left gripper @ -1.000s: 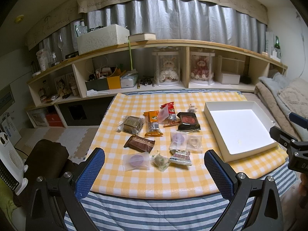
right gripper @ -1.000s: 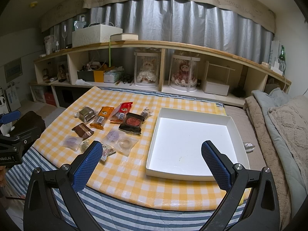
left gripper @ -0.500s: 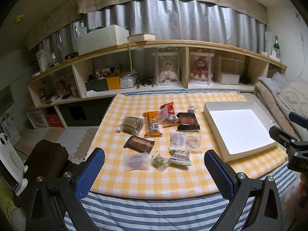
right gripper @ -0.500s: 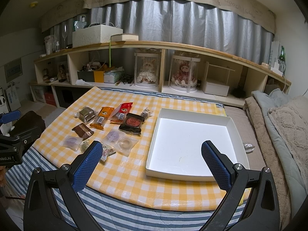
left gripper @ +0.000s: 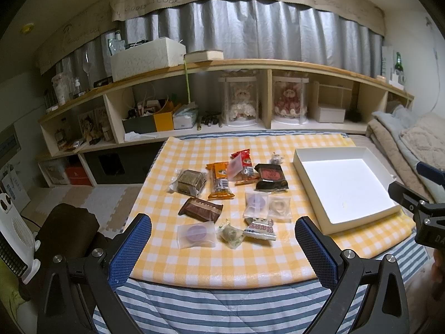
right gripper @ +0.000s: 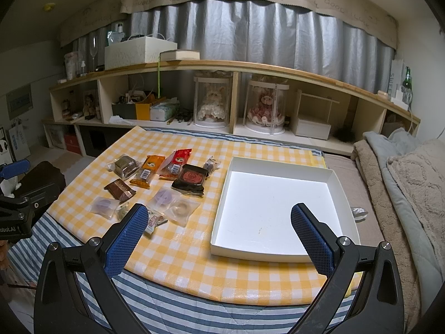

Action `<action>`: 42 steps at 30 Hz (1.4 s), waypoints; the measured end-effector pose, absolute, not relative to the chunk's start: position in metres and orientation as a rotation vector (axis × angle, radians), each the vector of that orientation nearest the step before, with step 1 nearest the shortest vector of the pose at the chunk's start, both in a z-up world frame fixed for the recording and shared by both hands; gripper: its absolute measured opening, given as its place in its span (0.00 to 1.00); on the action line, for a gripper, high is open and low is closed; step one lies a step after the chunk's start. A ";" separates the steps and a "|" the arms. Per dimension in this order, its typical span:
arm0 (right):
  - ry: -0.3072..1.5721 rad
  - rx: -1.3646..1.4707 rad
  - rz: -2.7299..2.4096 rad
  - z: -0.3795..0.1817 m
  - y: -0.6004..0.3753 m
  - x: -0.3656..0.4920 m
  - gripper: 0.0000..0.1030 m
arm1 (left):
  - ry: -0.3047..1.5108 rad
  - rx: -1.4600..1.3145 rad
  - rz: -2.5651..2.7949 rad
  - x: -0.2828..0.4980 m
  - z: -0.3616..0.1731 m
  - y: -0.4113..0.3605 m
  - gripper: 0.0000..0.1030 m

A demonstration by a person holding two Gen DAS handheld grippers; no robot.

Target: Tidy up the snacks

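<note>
- Left wrist view looked over a low table [left gripper: 194, 267] covered in a glossy yellow-and-white checked cloth, with a blue-striped quilt [left gripper: 211, 309] hanging below its near edge.
- Behind the table ran a long wooden shelf [left gripper: 267, 68] holding boxes and two dolls in clear round cases, backed by grey pleated curtains [left gripper: 250, 30].
- Folded blankets [right gripper: 395, 172], thick and textured, lay to the right of the table.
- Nothing stood between either tool and the snacks.
- The left gripper [left gripper: 222, 246] hovered above the near table edge, its blue mesh-padded fingers [left gripper: 130, 246] spread wide and gripping nothing.
- The right gripper [right gripper: 215, 233] hung over the tray's near rim, likewise spread wide, touching nothing.
- The snacks [left gripper: 230, 194] lay scattered in a loose cluster on the cloth, left of the tray: a brown foil bar [left gripper: 200, 208], an orange packet [left gripper: 219, 181], a red packet [left gripper: 243, 167], a black packet with a red round label [left gripper: 270, 176], and several frosted clear pouches holding round pastries [left gripper: 197, 233].
- A shallow white square cardboard tray [right gripper: 278, 164] sat on the right side of the table, with no snacks in it.
</note>
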State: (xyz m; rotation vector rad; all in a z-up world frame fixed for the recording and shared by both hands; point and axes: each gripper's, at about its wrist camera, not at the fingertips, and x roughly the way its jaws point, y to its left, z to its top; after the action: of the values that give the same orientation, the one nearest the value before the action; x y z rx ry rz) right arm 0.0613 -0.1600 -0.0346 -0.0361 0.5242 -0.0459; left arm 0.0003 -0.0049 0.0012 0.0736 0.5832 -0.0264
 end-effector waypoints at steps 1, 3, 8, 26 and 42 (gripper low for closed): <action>0.524 -0.036 -0.046 -0.035 -0.160 0.061 1.00 | 0.583 0.073 -0.026 0.000 0.001 -0.004 1.00; 0.524 -0.037 -0.046 -0.035 -0.160 0.061 1.00 | 0.583 0.073 -0.026 0.000 0.001 -0.004 1.00; 0.523 -0.037 -0.045 -0.035 -0.160 0.061 1.00 | 0.582 0.073 -0.026 0.000 0.001 -0.005 1.00; 0.521 -0.037 -0.046 -0.034 -0.160 0.061 1.00 | 0.579 0.074 -0.027 -0.002 0.006 -0.012 1.00; 0.504 0.003 -0.033 -0.031 -0.166 0.071 1.00 | 0.589 0.052 -0.012 0.011 0.014 -0.014 1.00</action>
State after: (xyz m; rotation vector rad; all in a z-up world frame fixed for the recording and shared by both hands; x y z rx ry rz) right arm 0.0706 -0.1660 -0.0312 0.0026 0.5038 -0.0334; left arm 0.0106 -0.0144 0.0145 0.0524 0.5895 -0.0122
